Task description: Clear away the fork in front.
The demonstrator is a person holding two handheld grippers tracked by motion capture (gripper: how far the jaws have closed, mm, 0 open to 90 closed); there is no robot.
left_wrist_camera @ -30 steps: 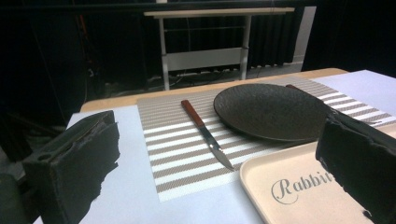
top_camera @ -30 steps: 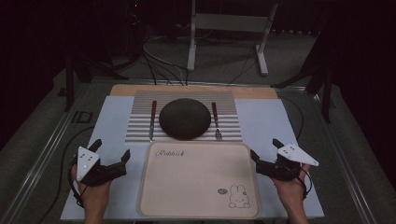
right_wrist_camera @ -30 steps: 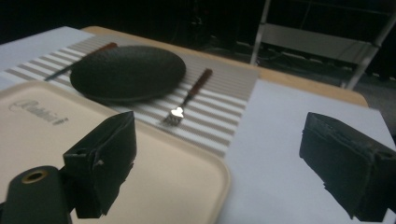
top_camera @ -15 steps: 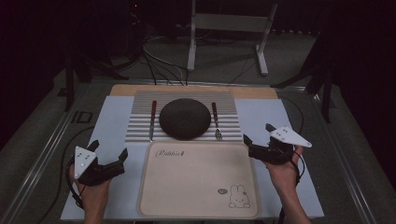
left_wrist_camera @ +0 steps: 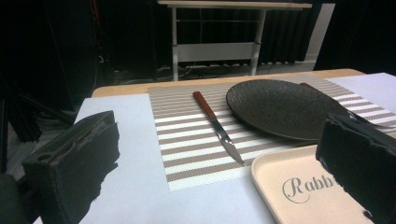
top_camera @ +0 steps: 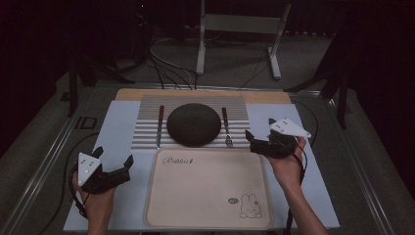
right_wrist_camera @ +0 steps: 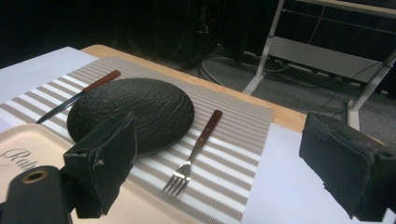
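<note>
A dark round plate (top_camera: 194,124) sits on a striped placemat (top_camera: 147,132). A knife with a red-brown handle (top_camera: 159,126) lies left of the plate and a fork (top_camera: 226,128) lies right of it. A beige tray (top_camera: 208,188) printed with a rabbit lies in front of them. My left gripper (top_camera: 114,157) is held open over the white sheet, left of the tray, with nothing between its jaws. My right gripper (top_camera: 259,131) hovers open just right of the fork's tines, also holding nothing. In the right gripper view the fork (right_wrist_camera: 196,149) lies between the open jaws, farther ahead.
A white sheet (top_camera: 117,127) covers the table under the placemat and tray. A wooden strip (top_camera: 205,93) runs along the far edge. Beyond the table stand a white metal frame (top_camera: 240,29) and cables on the floor. A cable trails from each gripper.
The right gripper has moved forward and left, from beside the tray's right edge to just right of the fork. The left gripper has shifted only slightly.
</note>
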